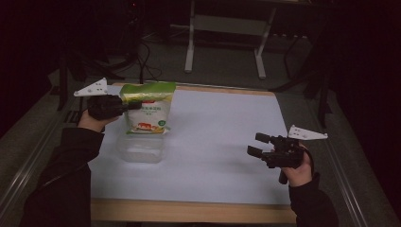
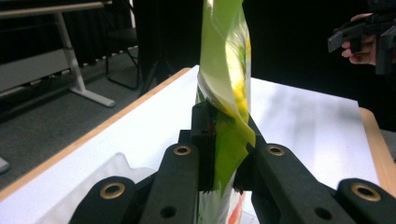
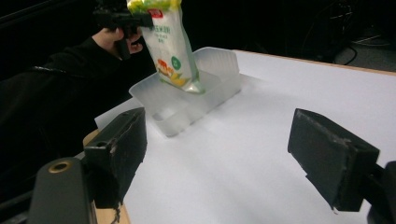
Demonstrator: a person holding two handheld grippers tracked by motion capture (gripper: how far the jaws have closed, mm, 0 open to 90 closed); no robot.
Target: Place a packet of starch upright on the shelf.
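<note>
Bag [image 1: 147, 108] pinched by left gripper [image 1: 134, 106] above clear tray [image 1: 141, 150].

The left tongs [image 1: 134, 105] are raised at the far left, jaws clamped tight, the dark-sleeved forearm reaching up from the near left. The right tongs [image 1: 257, 144] hover low at the near right, jaws spread apart, pointing left.

The left gripper [image 1: 135, 105] pinches the green top of a bag [image 1: 147, 109] hanging over a clear tub [image 1: 140, 150] on the white table [image 1: 222, 142], while the right gripper [image 1: 259, 144] hovers well apart, jaws spread.
</note>
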